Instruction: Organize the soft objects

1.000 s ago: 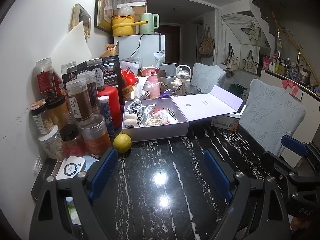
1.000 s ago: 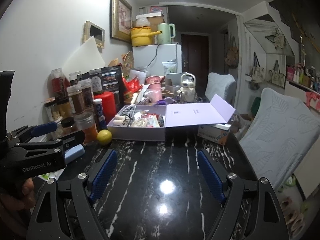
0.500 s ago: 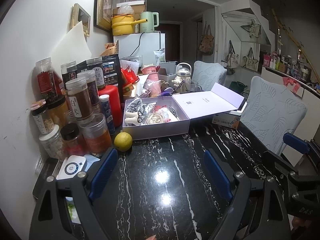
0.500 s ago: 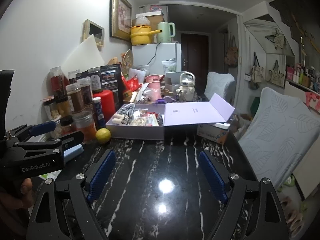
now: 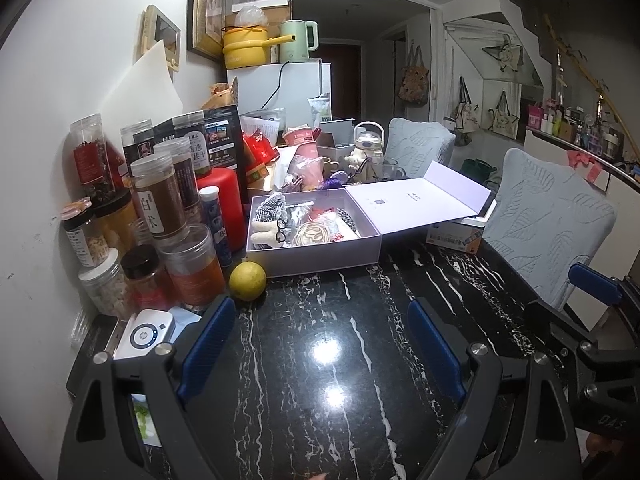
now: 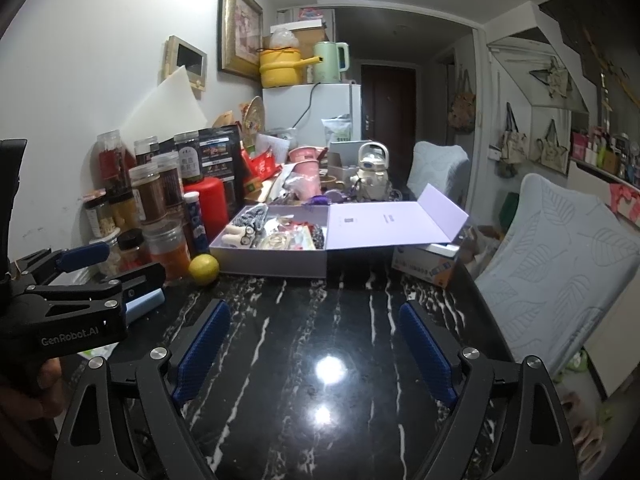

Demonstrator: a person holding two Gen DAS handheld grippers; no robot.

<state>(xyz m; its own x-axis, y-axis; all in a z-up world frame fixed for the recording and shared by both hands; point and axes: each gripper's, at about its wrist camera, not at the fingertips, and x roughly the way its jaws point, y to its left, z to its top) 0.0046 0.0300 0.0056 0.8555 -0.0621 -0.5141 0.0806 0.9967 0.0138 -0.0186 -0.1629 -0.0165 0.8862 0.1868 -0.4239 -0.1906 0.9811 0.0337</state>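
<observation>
Black marbled tabletop (image 5: 320, 400), left gripper (image 5: 320, 336) spread wide and empty, right gripper (image 6: 314, 338) likewise wide with nothing between its pads, open lilac box (image 5: 320, 258) of soft items well ahead, yellow lemon (image 5: 247, 281) beside its near corner, jars (image 5: 160, 208) along the wall.

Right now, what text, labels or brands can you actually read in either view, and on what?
"GenRobot.AI": side of the left gripper, seen from the right wrist.
"白术": label on the brown-filled jar.
"DAS": partial lettering on the right gripper's body.
Print on the lilac box lid, black packet and small carton: too small to read.
</observation>
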